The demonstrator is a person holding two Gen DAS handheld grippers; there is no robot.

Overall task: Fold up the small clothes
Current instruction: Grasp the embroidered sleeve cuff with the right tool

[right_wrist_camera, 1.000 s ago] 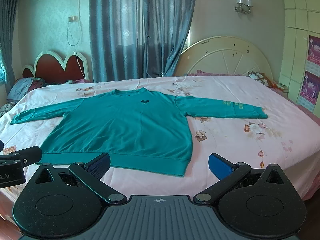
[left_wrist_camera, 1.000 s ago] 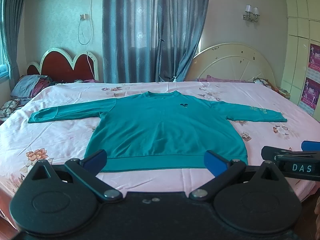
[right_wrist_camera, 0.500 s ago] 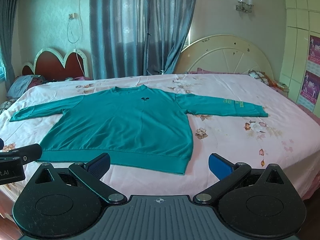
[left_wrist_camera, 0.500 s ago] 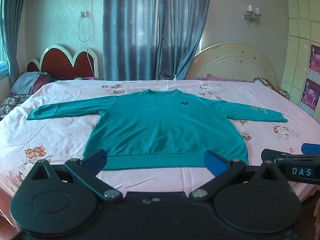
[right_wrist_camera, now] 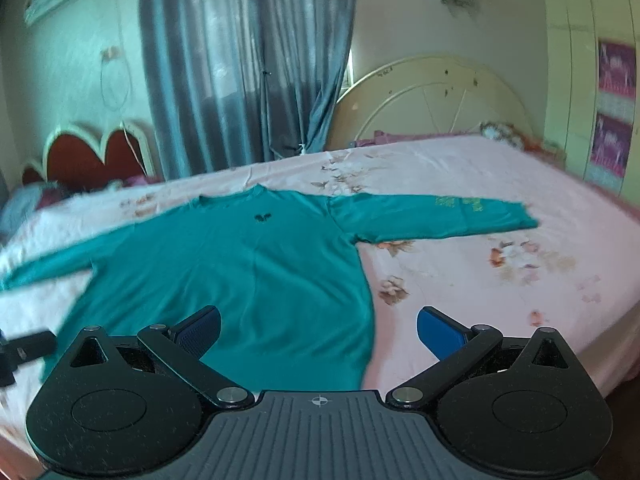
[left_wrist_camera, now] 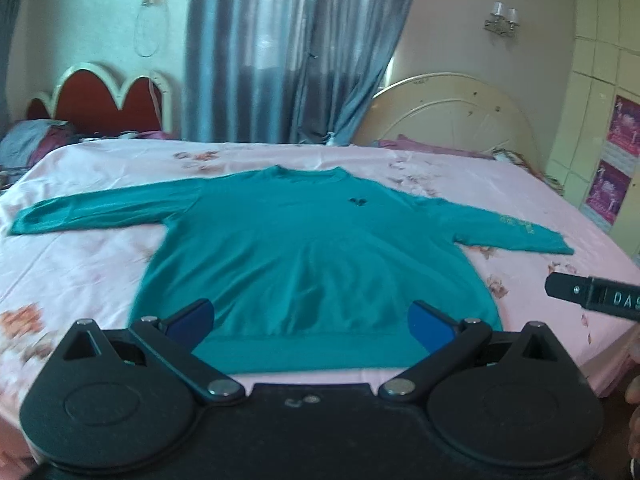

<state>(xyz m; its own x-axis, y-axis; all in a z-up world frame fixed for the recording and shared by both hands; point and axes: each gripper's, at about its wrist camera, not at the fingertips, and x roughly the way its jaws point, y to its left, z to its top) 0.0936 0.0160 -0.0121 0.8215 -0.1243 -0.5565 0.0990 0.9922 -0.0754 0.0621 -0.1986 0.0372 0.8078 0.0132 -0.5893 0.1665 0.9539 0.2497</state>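
Note:
A teal long-sleeved sweatshirt (left_wrist_camera: 312, 256) lies flat, face up, on the pink floral bed (left_wrist_camera: 80, 272), sleeves spread out to both sides, hem toward me. It also shows in the right wrist view (right_wrist_camera: 248, 280). My left gripper (left_wrist_camera: 312, 322) is open and empty, hovering over the hem's middle. My right gripper (right_wrist_camera: 320, 332) is open and empty over the hem's right corner. The right gripper's body (left_wrist_camera: 592, 296) shows at the left wrist view's right edge. The left gripper's tip (right_wrist_camera: 28, 346) shows at the right wrist view's left edge.
A cream headboard (left_wrist_camera: 448, 116) and a red headboard (left_wrist_camera: 104, 100) stand at the far side, with grey curtains (left_wrist_camera: 288, 52) behind. Pillows (left_wrist_camera: 36, 144) lie at the far left. A wardrobe with posters (left_wrist_camera: 608, 152) stands on the right. The bed's right edge (right_wrist_camera: 600, 360) drops off nearby.
Both grippers have moved forward and lower toward the sweatshirt's hem. The right gripper has also swung to the right and tilted. Both jaws stay open.

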